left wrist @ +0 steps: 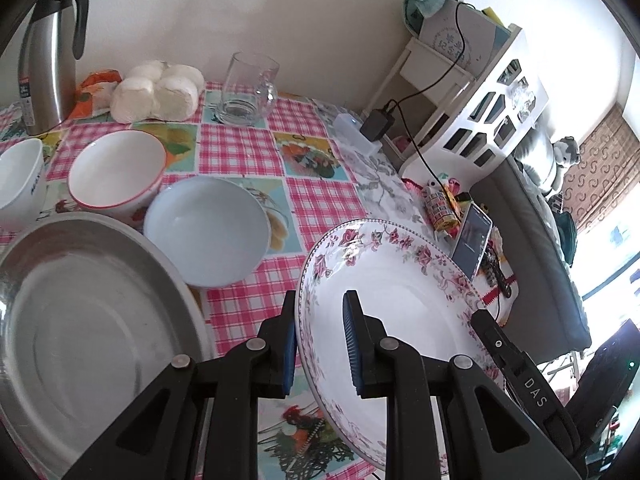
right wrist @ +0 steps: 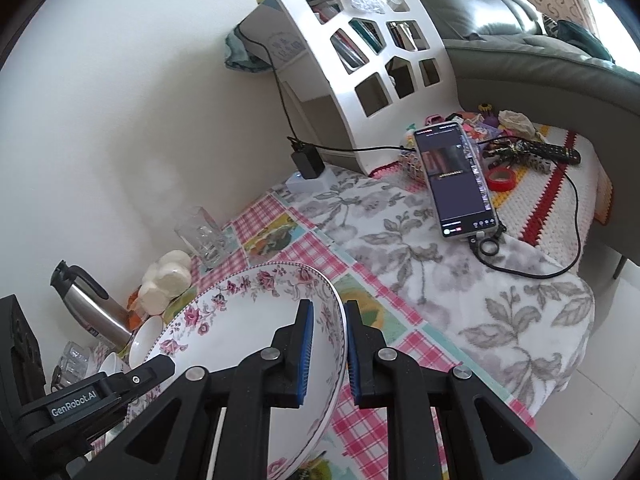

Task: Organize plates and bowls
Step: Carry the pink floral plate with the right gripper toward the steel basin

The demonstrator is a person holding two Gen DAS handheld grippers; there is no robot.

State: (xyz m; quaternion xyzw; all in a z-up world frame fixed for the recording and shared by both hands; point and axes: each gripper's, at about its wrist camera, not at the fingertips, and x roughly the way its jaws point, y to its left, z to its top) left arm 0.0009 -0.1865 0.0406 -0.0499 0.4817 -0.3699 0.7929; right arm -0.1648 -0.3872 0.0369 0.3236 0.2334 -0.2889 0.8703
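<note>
A white plate with a pink flower rim (left wrist: pixel 400 288) is held tilted above the checked tablecloth. My left gripper (left wrist: pixel 320 344) is shut on its left rim. My right gripper (right wrist: pixel 326 354) is shut on its right rim; the plate also shows in the right wrist view (right wrist: pixel 240 320). The right gripper's finger shows in the left wrist view (left wrist: pixel 516 364). To the left lie a large metal dish (left wrist: pixel 88 320), a pale blue bowl (left wrist: pixel 206 230), a red-rimmed bowl (left wrist: pixel 116 172) and a white bowl (left wrist: pixel 18 176).
At the back stand a steel thermos (left wrist: pixel 48 60), wrapped white buns (left wrist: pixel 156 92) and a glass mug (left wrist: pixel 248 88). To the right are a white shelf rack (right wrist: pixel 360 60), a charger with cable (right wrist: pixel 306 162), a phone (right wrist: pixel 456 180), small clutter and a grey sofa (right wrist: pixel 540 60).
</note>
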